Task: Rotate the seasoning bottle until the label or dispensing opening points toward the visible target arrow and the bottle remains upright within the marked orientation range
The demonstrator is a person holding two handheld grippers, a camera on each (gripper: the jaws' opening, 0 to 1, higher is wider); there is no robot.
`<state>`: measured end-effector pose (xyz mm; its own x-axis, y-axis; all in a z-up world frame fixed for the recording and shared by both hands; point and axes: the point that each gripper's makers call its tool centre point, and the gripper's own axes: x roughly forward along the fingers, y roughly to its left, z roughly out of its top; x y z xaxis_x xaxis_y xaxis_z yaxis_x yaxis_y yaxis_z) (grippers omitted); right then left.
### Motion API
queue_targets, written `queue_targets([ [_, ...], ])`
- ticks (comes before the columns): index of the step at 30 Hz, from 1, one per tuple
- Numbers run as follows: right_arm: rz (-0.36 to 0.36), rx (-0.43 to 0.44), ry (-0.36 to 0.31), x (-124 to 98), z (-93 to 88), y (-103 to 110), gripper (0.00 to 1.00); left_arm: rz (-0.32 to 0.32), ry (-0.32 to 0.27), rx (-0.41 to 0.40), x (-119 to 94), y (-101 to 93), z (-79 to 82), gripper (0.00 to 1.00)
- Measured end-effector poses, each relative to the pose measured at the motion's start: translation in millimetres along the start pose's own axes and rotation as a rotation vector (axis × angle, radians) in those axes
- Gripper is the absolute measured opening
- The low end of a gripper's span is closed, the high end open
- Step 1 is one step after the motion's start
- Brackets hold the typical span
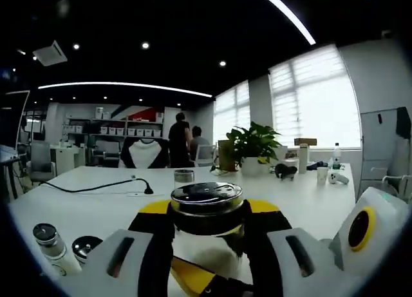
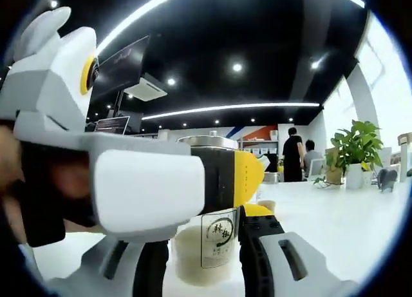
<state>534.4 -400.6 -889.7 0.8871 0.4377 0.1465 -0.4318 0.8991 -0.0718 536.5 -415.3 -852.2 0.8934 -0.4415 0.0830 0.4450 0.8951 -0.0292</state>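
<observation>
in the left gripper view the left gripper (image 1: 207,245) has its black, yellow-tipped jaws closed around the seasoning bottle (image 1: 207,223), a clear glass jar with a black and silver lid, standing upright on the white table (image 1: 96,210) right in front of the camera. the right gripper (image 1: 364,236) comes in at the lower right of that view, just beside the bottle. two smaller shaker jars (image 1: 55,245) stand near the left jaw. further back on the table lie a black cable (image 1: 96,186), a small glass jar (image 1: 184,177) and a potted plant (image 1: 252,147); two people (image 1: 183,141) stand at the far end.

in the right gripper view the bottle (image 2: 209,242) sits between the right gripper's (image 2: 206,271) jaws, its white label (image 2: 219,238) with dark characters facing the camera and pale seasoning filling the lower part. whether these jaws press on the glass cannot be told. the left gripper (image 2: 129,181) reaches across from the left, clasping the bottle near its lid.
</observation>
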Motion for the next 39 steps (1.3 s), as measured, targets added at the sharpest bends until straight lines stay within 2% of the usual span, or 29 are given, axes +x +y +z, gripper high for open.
queue_targets([
  [3, 0.003, 0.007, 0.000, -1, 0.5, 1, 0.39, 0.021, -0.017, 0.010, -2, -0.6, 1.1, 0.45],
  [6, 0.000, -0.006, 0.000, -2, 1.7, -1, 0.39, 0.014, -0.042, -0.010, -2, -1.3, 3.1, 0.45],
  [10, 0.007, 0.008, 0.003, -3, 1.8, -1, 0.39, 0.012, -0.056, 0.017, -5, -4.2, 4.9, 0.44],
  [12, 0.015, -0.016, -0.007, -3, 4.9, -1, 0.39, 0.015, -0.077, 0.004, -7, -3.8, 7.1, 0.44],
  [17, 0.059, -0.019, 0.022, -6, 1.7, -1, 0.39, -0.038, -0.055, -0.021, -3, -2.6, 3.6, 0.44],
  [19, 0.080, -0.036, 0.048, -8, -3.1, -1, 0.39, -0.087, -0.031, -0.025, -2, -6.1, -2.4, 0.44],
  [21, 0.095, -0.034, 0.055, -9, -4.6, -1, 0.39, -0.105, -0.030, -0.041, -1, -5.9, -4.0, 0.44],
  [22, 0.105, -0.026, 0.057, -11, -4.2, -1, 0.39, -0.143, -0.027, -0.034, -1, -9.1, -5.2, 0.44],
  [24, 0.110, -0.041, 0.058, -13, -3.2, -1, 0.41, -0.196, -0.023, -0.053, -1, -14.3, -4.1, 0.44],
  [25, 0.114, -0.078, 0.057, -15, -1.8, -1, 0.42, -0.220, -0.025, -0.044, -2, -17.2, -3.1, 0.44],
  [26, 0.125, -0.074, 0.048, -16, 0.5, 0, 0.43, -0.207, -0.029, -0.051, -3, -15.2, -2.1, 0.44],
  [27, 0.130, -0.079, 0.045, -16, 1.5, 0, 0.44, -0.237, -0.029, -0.033, -4, -19.2, 0.7, 0.44],
  [29, 0.142, -0.108, 0.038, -17, 4.6, -1, 0.43, -0.250, -0.036, -0.019, -5, -20.3, 3.8, 0.44],
  [31, 0.173, -0.077, 0.025, -19, 8.3, 2, 0.42, -0.271, -0.030, -0.019, -6, -18.5, 6.8, 0.44],
  [35, 0.201, -0.077, 0.019, -19, 10.8, 5, 0.41, -0.316, -0.037, -0.009, -7, -17.6, 11.2, 0.44],
  [37, 0.247, -0.054, 0.037, -21, 5.9, 9, 0.41, -0.342, -0.036, 0.032, -8, -18.7, 11.6, 0.44],
  [38, 0.259, -0.029, 0.032, -23, 6.0, 10, 0.41, -0.337, -0.033, 0.006, -9, -19.0, 10.3, 0.44],
  [39, 0.288, -0.011, 0.034, -24, 4.4, 13, 0.40, -0.346, -0.034, 0.018, -11, -18.6, 10.1, 0.43],
])
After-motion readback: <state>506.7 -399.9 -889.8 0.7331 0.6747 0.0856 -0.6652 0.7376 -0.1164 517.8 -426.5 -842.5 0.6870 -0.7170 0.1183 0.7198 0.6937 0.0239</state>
